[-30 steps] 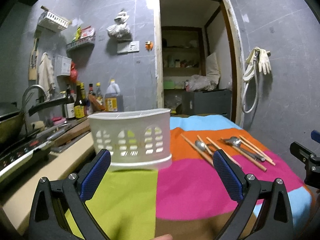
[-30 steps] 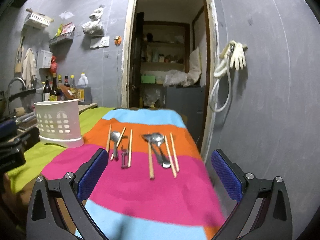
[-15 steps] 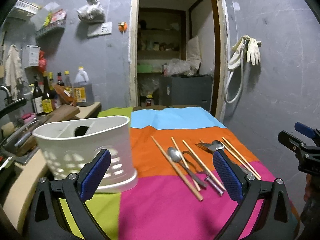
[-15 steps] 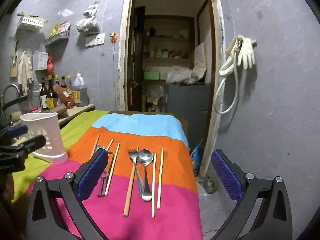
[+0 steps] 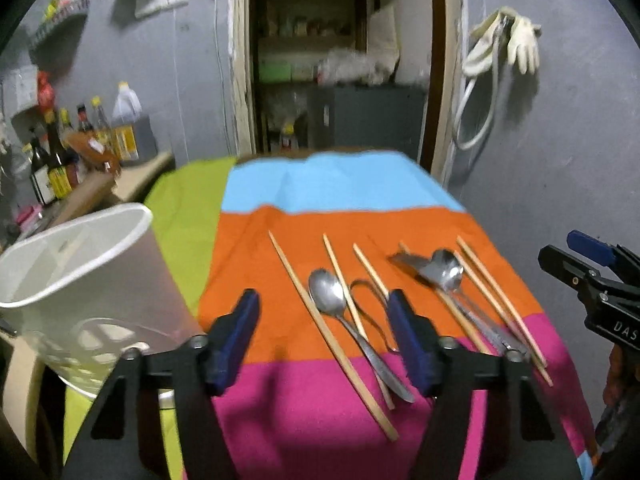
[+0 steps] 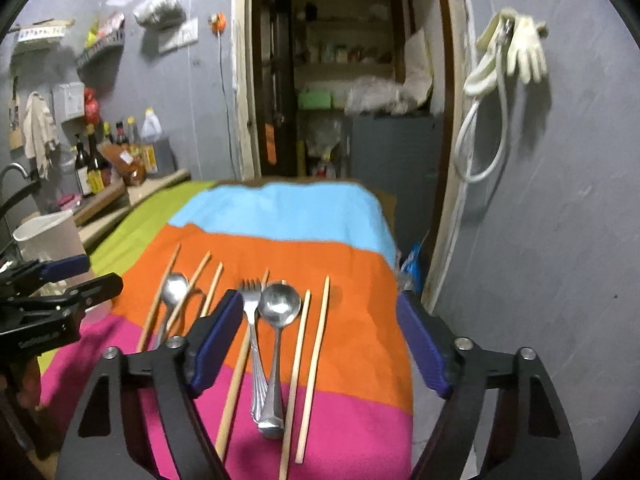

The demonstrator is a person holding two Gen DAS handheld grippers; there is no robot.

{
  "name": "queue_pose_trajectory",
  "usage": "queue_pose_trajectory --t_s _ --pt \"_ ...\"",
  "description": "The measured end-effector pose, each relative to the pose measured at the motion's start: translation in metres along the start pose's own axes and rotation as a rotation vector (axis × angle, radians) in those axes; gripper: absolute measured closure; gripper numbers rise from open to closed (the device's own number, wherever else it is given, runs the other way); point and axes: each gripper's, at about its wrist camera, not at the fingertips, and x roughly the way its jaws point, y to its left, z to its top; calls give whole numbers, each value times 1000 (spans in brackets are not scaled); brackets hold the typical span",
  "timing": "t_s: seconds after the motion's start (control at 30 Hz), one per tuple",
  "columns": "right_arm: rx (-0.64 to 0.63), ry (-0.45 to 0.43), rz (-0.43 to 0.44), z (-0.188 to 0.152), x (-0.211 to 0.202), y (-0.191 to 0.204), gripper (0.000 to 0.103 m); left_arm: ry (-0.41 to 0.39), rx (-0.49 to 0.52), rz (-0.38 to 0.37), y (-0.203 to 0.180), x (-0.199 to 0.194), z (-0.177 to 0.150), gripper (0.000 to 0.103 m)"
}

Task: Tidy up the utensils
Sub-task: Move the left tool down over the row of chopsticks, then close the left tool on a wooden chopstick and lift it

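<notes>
**Both grippers narrowing over the laid-out cutlery**

At far left the white slotted utensil holder (image 5: 76, 280) stands on the green part of the striped cloth (image 5: 344, 188), light and likely to tip if knocked. The left gripper (image 5: 320, 340) hovers apart from everything, its jaws just closing partway with nothing between them. Below lie a long chopstick (image 5: 332, 336) and a steel spoon (image 5: 328, 298): thin, stiff, slippery, best pinched mid-handle. Further right, a fork (image 6: 252, 320) and round spoon (image 6: 279, 306) lie touching, flanked by bamboo chopsticks (image 6: 316, 364). The right gripper (image 6: 320, 340) hangs above them, jaws also just narrowing, gripping nothing.
</notes>
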Motion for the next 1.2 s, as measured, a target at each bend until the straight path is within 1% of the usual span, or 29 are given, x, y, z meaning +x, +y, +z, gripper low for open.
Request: queue_pose_trajectory --t_s 0.07,0.1,0.13,0.17,0.27,0.33,0.4,0.47,0.53,0.83,1.0,1.1,1.13,1.2 --pt "5 50 10 -1 12 -3 46 54 -9 -4 3 14 -1 58" --pt "12 69 15 -1 16 -4 49 77 -13 -5 4 20 -2 60" --pt "26 95 22 -2 22 -7 56 92 -14 -6 4 23 -2 64" --pt "37 115 28 -2 27 -8 59 113 -15 -10 5 28 -3 66" --pt "70 181 55 -5 43 -14 66 166 -31 -15 7 40 -6 73" --pt "80 206 62 -6 49 -16 71 205 -51 -23 10 49 -6 77" --pt "88 231 72 -8 56 -18 74 228 -66 -34 13 55 -7 78" --pt "96 254 77 -8 63 -20 79 252 -81 -44 16 61 -8 82" --pt "107 274 88 -8 68 -23 80 281 -87 -48 19 68 -8 84" --pt "121 331 114 -3 84 -24 83 357 -147 -81 28 84 1 85" --pt "161 375 127 0 92 -27 85 396 -160 -105 29 88 3 85" --pt "179 399 140 1 95 -26 91 417 -181 -119 32 91 5 86" --pt "193 406 149 2 95 -26 94 425 -187 -115 33 91 6 91" --pt "230 423 165 3 97 -30 97 433 -192 -114 35 90 6 93"
